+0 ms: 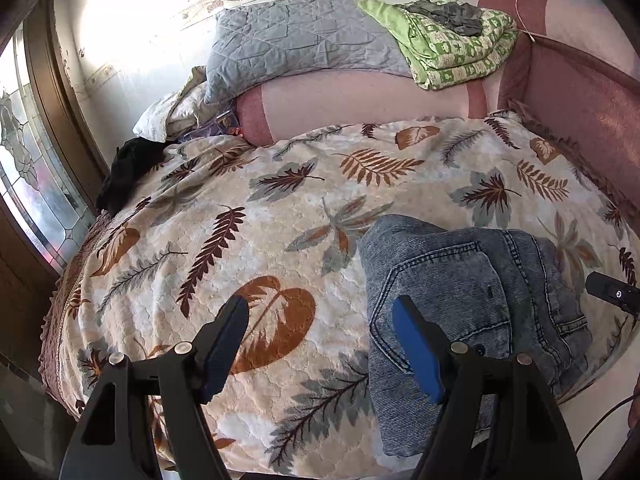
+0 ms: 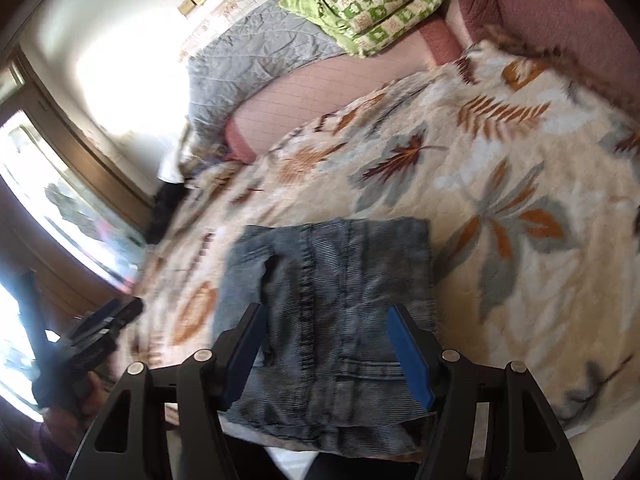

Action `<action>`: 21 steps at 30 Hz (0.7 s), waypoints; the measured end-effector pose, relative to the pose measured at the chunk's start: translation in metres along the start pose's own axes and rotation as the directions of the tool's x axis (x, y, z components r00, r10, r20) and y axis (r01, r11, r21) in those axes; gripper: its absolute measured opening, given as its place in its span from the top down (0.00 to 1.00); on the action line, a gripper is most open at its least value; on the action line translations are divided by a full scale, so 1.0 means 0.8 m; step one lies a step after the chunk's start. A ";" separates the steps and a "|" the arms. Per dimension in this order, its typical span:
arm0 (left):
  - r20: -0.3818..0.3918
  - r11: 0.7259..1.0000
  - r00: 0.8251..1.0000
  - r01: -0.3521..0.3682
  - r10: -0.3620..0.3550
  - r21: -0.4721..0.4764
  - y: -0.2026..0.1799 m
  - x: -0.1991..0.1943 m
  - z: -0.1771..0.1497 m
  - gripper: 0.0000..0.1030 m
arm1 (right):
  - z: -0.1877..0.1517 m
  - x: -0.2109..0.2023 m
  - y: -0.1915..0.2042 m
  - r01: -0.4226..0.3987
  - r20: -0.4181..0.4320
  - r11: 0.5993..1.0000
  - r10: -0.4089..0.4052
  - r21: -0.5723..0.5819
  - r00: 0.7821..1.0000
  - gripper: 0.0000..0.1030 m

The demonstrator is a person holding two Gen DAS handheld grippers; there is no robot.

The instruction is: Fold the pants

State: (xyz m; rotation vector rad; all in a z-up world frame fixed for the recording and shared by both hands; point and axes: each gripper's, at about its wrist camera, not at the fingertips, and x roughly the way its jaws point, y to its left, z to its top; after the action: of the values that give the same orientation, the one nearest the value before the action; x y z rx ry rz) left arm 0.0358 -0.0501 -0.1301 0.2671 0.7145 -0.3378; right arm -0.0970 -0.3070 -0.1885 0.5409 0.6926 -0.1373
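Observation:
A pair of grey-blue denim pants [image 1: 460, 312] lies folded into a compact stack on the leaf-print bedspread [image 1: 260, 232], back pocket up. My left gripper [image 1: 320, 312] is open and empty, hovering above the bedspread, its right finger over the pants' left edge. In the right wrist view the folded pants [image 2: 332, 312] lie just ahead of my right gripper [image 2: 326, 320], which is open and empty above their near edge. The right gripper's tip shows at the right edge of the left wrist view [image 1: 612, 292]. The left gripper appears at the lower left of the right wrist view [image 2: 104, 320].
A grey quilted blanket [image 1: 296, 44] and a green patterned quilt [image 1: 452, 40] rest on the pink bed end at the back. A black garment [image 1: 128, 172] lies at the bed's far left by a stained-glass window [image 1: 28, 168]. Pink padding [image 1: 580, 92] borders the right.

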 end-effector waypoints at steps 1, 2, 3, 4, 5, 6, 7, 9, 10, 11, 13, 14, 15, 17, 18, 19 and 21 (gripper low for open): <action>-0.006 1.000 1.000 -0.004 0.004 -0.006 -0.001 0.001 -0.001 0.27 | 0.000 -0.003 0.007 0.043 0.012 0.999 -0.042 -0.025 0.999 0.35; -0.014 1.000 1.000 -0.008 0.008 -0.014 -0.001 0.002 -0.002 0.27 | 0.000 -0.006 0.018 0.103 0.034 0.993 -0.101 -0.065 0.994 0.35; -0.026 1.000 1.000 -0.012 0.011 -0.024 -0.002 0.004 -0.005 0.27 | -0.001 -0.008 0.031 0.163 0.057 0.981 -0.158 -0.108 0.986 0.35; -0.039 1.000 0.999 -0.009 0.008 -0.029 -0.004 0.007 -0.009 0.27 | -0.003 -0.009 0.042 0.211 0.073 0.967 -0.203 -0.143 0.977 0.35; -0.063 1.000 0.998 0.000 -0.001 -0.021 -0.007 0.012 -0.015 0.27 | -0.005 -0.007 0.051 0.263 0.086 0.948 -0.252 -0.177 0.964 0.35; -0.088 1.000 0.996 0.003 -0.004 -0.014 -0.009 0.017 -0.020 0.27 | -0.006 -0.005 0.058 0.316 0.096 0.926 -0.302 -0.206 0.948 0.35; -0.115 1.000 0.993 0.003 -0.005 -0.012 -0.010 0.022 -0.027 0.27 | -0.007 -0.005 0.058 0.323 0.095 0.923 -0.310 -0.210 0.946 0.35; -0.150 0.999 0.988 0.014 -0.018 -0.028 -0.007 0.029 -0.041 0.27 | -0.009 -0.005 0.046 0.276 0.058 0.943 -0.270 -0.186 0.961 0.35; -0.163 0.999 0.986 0.018 -0.023 -0.031 -0.006 0.032 -0.047 0.27 | -0.011 -0.006 0.039 0.240 0.034 0.956 -0.237 -0.167 0.971 0.35; -0.180 0.999 0.983 0.024 -0.028 -0.024 -0.009 0.036 -0.054 0.27 | -0.014 -0.007 0.036 0.215 0.020 0.963 -0.215 -0.164 0.976 0.35; -0.193 1.000 0.981 0.027 -0.026 0.003 -0.019 0.039 -0.062 0.27 | -0.024 -0.009 0.041 0.212 0.023 0.960 -0.212 -0.180 0.977 0.35; -0.196 1.000 0.980 0.026 -0.022 0.017 -0.025 0.040 -0.066 0.27 | -0.030 -0.008 0.046 0.211 0.025 0.957 -0.210 -0.199 0.977 0.35; -0.205 0.999 0.978 0.027 -0.020 0.033 -0.031 0.043 -0.071 0.27 | -0.037 -0.005 0.055 0.198 0.020 0.953 -0.198 -0.228 0.980 0.35; -0.234 0.998 0.972 0.034 -0.020 0.055 -0.039 0.050 -0.080 0.27 | -0.046 0.004 0.066 0.184 0.016 0.948 -0.186 -0.258 0.982 0.35; -0.246 0.998 0.969 0.026 -0.009 0.066 -0.043 0.055 -0.087 0.27 | -0.052 0.011 0.071 0.177 0.008 0.946 -0.181 -0.271 0.983 0.35; -0.245 0.997 0.969 0.021 -0.003 0.069 -0.044 0.057 -0.091 0.27 | -0.057 0.019 0.074 0.166 -0.012 0.946 -0.176 -0.278 0.984 0.35; -0.220 0.996 0.975 0.021 -0.002 0.083 -0.046 0.058 -0.098 0.26 | -0.070 0.042 0.071 0.153 -0.071 0.948 -0.179 -0.278 0.981 0.37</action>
State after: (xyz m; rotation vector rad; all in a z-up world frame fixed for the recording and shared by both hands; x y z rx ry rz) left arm 0.0078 -0.0659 -0.2232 0.3856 0.9215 -0.3530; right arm -0.0864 -0.2274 -0.2212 0.2258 0.8360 -0.1720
